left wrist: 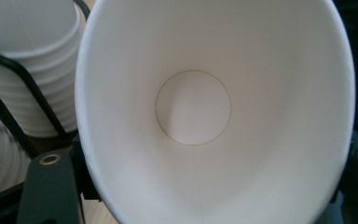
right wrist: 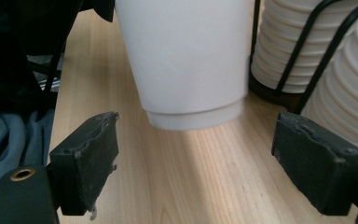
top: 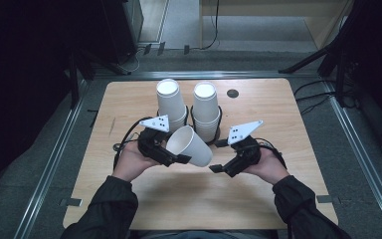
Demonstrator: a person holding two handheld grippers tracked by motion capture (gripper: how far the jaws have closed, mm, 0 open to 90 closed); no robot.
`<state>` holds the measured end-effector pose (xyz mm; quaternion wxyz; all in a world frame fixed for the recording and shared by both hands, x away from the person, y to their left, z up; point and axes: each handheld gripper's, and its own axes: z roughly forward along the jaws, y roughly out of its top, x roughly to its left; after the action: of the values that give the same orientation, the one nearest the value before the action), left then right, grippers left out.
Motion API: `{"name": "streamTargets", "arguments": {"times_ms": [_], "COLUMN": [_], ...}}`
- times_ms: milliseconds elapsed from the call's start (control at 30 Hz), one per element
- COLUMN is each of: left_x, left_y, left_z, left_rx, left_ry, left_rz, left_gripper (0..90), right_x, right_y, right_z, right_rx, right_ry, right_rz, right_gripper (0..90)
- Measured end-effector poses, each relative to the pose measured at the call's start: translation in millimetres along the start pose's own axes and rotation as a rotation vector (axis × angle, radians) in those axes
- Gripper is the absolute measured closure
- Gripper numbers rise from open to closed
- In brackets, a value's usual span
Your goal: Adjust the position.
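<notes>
White paper cup (top: 190,145) lies tilted above the table (top: 179,199) in the high view, clamped at its rim by the left gripper (top: 179,158); its base points right and near, toward the right gripper (top: 219,155), close beside it. Two cup stacks (top: 206,112) in a wire rack stand just beyond. Left gripper view: the cup's mouth faces the camera, the round bottom deep inside, the rim squeezed oval. Right gripper view: both jaws stand wide apart and empty, the cup's base (right wrist: 193,116) centred just ahead between them, its long axis running away from the jaws.
</notes>
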<state>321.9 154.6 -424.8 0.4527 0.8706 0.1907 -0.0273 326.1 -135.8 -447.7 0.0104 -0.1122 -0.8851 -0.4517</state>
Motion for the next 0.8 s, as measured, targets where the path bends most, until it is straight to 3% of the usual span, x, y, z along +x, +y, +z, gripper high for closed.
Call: {"name": "streamTargets", "arguments": {"times_ms": [167, 433, 633, 800], "left_x": [3.2, 9.2, 6.3, -1.5], "left_y": [-3.6, -3.0, 3.9, 12.1], "left_z": [3.8, 19.9, 33.4, 35.3], "left_rx": [0.092, 0.242, 0.310, 0.311], "left_ry": [0.019, 0.066, 0.048, 0.042], "left_rz": [0.020, 0.086, 0.122, 0.125], "left_gripper": [22.4, 22.2, 22.2, 22.1], "right_x": [-4.0, -7.4, -7.6, -6.9], "right_y": [-4.2, -8.6, -8.6, -9.2], "right_z": [-5.5, -1.2, 11.0, 25.1], "right_rx": [0.012, 0.024, 0.051, 0.086], "right_ry": [-0.034, -0.018, 0.003, 0.021], "right_rz": [0.014, 0.024, 0.017, 0.010], "right_gripper": [15.3, 15.6, 15.7, 15.6]}}
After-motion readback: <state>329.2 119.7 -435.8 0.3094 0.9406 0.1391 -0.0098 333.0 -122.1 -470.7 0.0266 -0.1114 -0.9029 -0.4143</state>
